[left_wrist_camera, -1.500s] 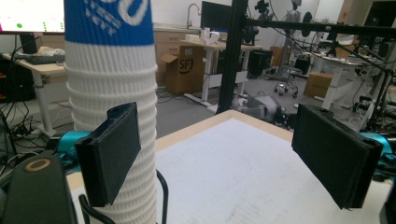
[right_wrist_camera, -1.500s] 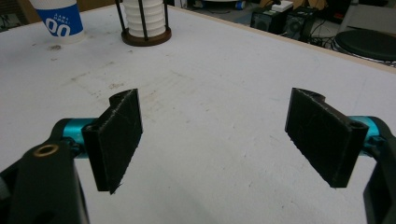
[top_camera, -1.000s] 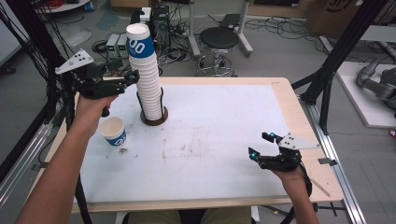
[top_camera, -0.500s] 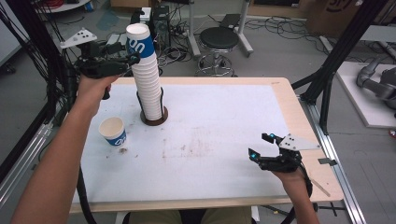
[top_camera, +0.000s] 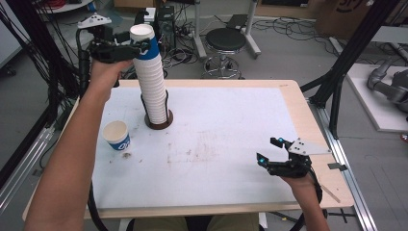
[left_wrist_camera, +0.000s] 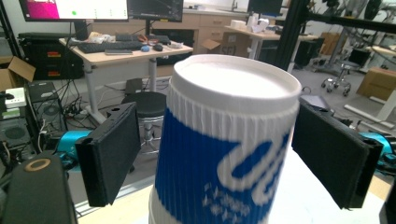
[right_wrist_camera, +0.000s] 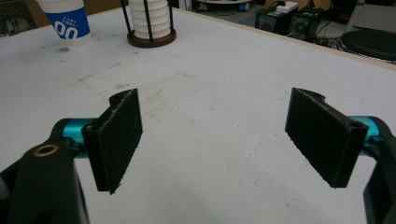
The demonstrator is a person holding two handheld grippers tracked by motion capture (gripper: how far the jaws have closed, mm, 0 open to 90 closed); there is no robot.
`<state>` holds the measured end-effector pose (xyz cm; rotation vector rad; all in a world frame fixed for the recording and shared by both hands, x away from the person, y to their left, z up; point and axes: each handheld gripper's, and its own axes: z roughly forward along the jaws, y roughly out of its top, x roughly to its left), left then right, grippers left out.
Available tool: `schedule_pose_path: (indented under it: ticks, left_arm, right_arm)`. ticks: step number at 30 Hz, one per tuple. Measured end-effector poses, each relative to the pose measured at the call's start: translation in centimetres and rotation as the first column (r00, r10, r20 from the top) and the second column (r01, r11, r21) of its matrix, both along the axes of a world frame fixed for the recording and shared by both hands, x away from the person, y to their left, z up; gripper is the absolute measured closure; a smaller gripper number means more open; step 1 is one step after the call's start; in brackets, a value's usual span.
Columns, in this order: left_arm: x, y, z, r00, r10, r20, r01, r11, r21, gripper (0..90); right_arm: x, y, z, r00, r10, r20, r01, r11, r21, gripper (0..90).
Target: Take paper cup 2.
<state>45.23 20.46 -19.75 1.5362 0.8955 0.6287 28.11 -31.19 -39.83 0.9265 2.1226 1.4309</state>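
Observation:
A tall stack of white paper cups (top_camera: 153, 86) stands in a dark round holder (top_camera: 159, 124) at the table's back left. Its top cup (top_camera: 143, 38) (left_wrist_camera: 224, 154) has a blue band with white print. My left gripper (top_camera: 138, 47) (left_wrist_camera: 233, 154) is raised to that top cup, open, with one jaw on each side of it and a gap on the left side. A single blue-and-white cup (top_camera: 117, 135) (right_wrist_camera: 65, 21) stands upright on the table, left of the holder. My right gripper (top_camera: 267, 150) (right_wrist_camera: 224, 135) hovers open over the front right of the table, holding nothing.
The white mat (top_camera: 216, 134) covers the wooden table (top_camera: 293, 91) and bears faint stains in the middle. A black stool (top_camera: 225, 41) and cables lie beyond the far edge. Black frame posts (top_camera: 337, 72) stand at the right.
My left gripper has risen from about the stack's mid-height up to its top cup, and its jaws now straddle that cup. The right gripper has stayed still.

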Motion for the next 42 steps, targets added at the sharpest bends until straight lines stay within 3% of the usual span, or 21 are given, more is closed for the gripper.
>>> schedule_pose_path:
  ticks: [2, 5, 10, 12, 16, 27, 34, 42]
  left_arm:
    - [0.4, -0.3, 0.0, 1.0000, 0.005, -0.007, -0.005, 0.9999, 0.012, 15.6]
    - [0.8, -0.5, 0.0, 0.9999, 0.004, -0.013, -0.004, 0.9999, -0.011, 15.9]
    - [0.8, -0.7, 0.2, 0.9998, -0.018, 0.009, 0.018, 0.9998, -0.004, 26.5]
    - [0.8, -0.7, 0.3, 0.9997, -0.023, 0.008, 0.023, 0.9997, 0.009, 27.0]
    - [0.4, -0.6, 0.8, 0.9988, -0.025, 0.042, 0.026, 0.9996, -0.014, 27.7]
    - [-1.1, -0.5, 4.3, 0.9908, -0.042, 0.129, 0.046, 0.9984, -0.033, 28.2]
    - [-2.2, -0.3, 6.4, 0.9827, -0.038, 0.181, 0.053, 0.9957, -0.076, 28.3]
    - [-3.9, -0.4, 7.8, 0.9734, -0.060, 0.221, 0.074, 0.9957, -0.057, 28.3]
  right_arm:
    - [0.0, -0.1, 0.0, 1.0000, 0.000, -0.002, 0.000, 1.000, 0.000, 19.3]
    - [0.0, -0.3, 0.0, 1.0000, -0.003, -0.003, 0.003, 1.000, 0.006, 19.3]
    - [-0.1, -0.5, -0.1, 1.0000, -0.005, -0.002, 0.005, 1.000, 0.007, 19.3]
    - [-0.1, -0.5, -0.1, 1.0000, -0.005, -0.002, 0.005, 1.000, 0.006, 19.3]
    - [-0.1, -0.4, 0.0, 1.0000, -0.001, -0.002, 0.001, 1.000, 0.005, 19.3]
    - [0.0, -0.1, 0.0, 1.0000, 0.002, -0.004, -0.002, 1.000, 0.005, 19.3]
    - [-0.1, -0.1, 0.0, 1.0000, 0.003, -0.001, -0.003, 1.000, 0.009, 19.3]
    - [-0.2, -0.1, 0.1, 1.0000, 0.003, 0.001, -0.003, 1.000, 0.010, 19.3]
